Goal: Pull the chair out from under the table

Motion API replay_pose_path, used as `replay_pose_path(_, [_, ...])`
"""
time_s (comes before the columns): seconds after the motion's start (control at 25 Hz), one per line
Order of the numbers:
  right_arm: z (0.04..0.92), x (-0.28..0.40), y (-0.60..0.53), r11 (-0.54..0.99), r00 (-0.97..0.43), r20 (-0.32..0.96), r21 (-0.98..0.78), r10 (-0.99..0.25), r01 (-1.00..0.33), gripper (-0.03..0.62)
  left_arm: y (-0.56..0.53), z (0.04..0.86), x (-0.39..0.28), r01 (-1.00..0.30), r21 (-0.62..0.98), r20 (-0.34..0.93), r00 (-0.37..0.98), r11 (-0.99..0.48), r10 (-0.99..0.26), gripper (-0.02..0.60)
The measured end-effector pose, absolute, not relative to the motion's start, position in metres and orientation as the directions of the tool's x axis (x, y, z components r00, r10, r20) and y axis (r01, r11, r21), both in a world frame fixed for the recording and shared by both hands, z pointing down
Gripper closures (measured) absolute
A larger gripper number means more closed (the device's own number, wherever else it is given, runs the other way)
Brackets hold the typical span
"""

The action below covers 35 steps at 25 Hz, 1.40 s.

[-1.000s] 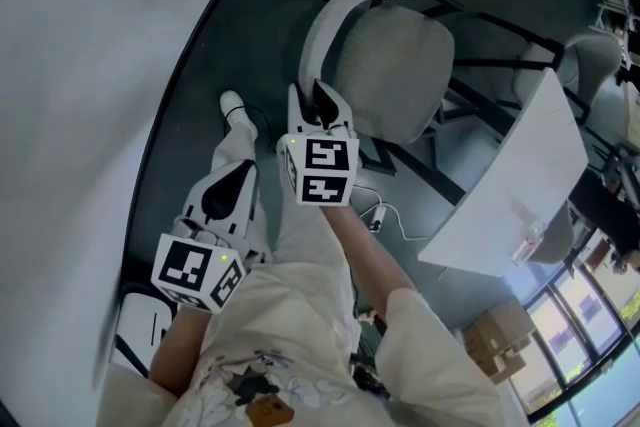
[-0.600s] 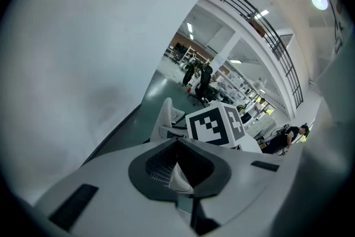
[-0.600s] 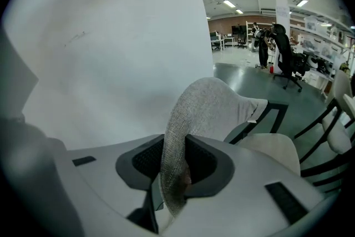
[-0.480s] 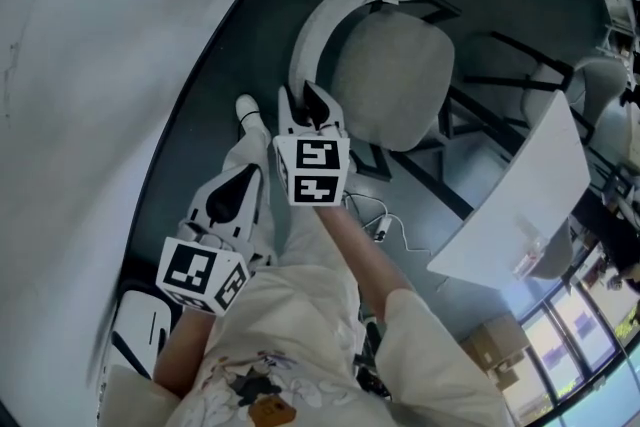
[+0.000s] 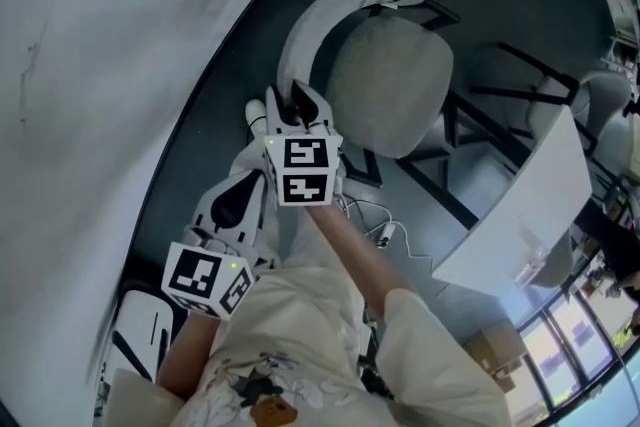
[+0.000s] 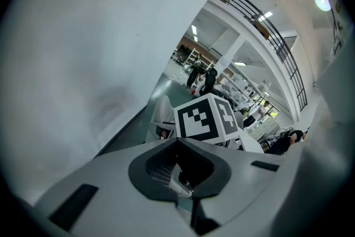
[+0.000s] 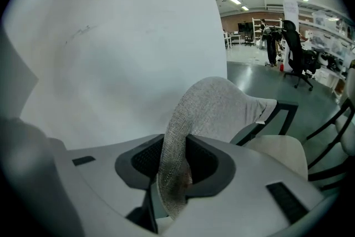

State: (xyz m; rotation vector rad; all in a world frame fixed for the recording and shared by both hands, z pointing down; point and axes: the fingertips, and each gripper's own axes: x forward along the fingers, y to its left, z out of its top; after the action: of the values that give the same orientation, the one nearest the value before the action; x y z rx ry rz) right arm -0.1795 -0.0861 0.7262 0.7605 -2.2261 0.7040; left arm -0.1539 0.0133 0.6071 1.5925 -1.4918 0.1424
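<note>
The chair has a grey padded seat (image 5: 390,80) and a curved grey fabric backrest (image 5: 320,15) on a black frame, and it stands on the dark floor beside the big white table (image 5: 100,65). My right gripper (image 5: 290,100) sits on the near end of the backrest. In the right gripper view the backrest (image 7: 211,102) runs down between the jaws of this gripper (image 7: 172,197), which are opening, and the pads still touch the fabric. My left gripper (image 5: 252,180) hangs lower left, shut and holding nothing. The left gripper view shows that gripper (image 6: 186,194) and the chair (image 6: 161,114) beyond it.
A second white desk (image 5: 520,205) with black legs stands to the right of the chair. A cable with a plug (image 5: 385,230) lies on the floor near my legs. My white shoe (image 5: 257,112) is beside the backrest. A white box (image 5: 140,335) sits at the lower left.
My right gripper has moved left and up in the head view, and the chair's backrest end came along with it. The left gripper shifted a little the same way.
</note>
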Motion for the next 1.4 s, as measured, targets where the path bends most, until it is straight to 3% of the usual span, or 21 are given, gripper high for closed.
replay_pose_path(0.48, [0.718, -0.244, -0.074, 0.71, -0.641, 0.725, -0.311, -0.252, -0.631, 0.476, 0.024, 0.599, -0.203, -0.835, 0.506, 0.637, 0.195, 0.214, -0.745, 0.572])
replay_pose_path(0.8, [0.726, -0.249, -0.075, 0.709, -0.687, 0.694, -0.372, -0.215, -0.598, 0.464, 0.027, 0.602, -0.201, -0.845, 0.482, 0.648, 0.166, 0.232, -0.743, 0.572])
replay_pose_path(1.04, [0.715, -0.239, -0.074, 0.708, -0.715, 0.686, -0.439, -0.134, -0.553, 0.441, 0.028, 0.573, -0.217, -0.866, 0.444, 0.631, 0.12, 0.23, -0.766, 0.572])
replay_pose_path(1.4, [0.67, -0.177, -0.082, 0.697, -0.687, 0.697, -0.388, -0.206, -0.603, 0.442, 0.021, 0.527, -0.206, -0.888, 0.432, 0.577, 0.141, 0.154, -0.804, 0.572])
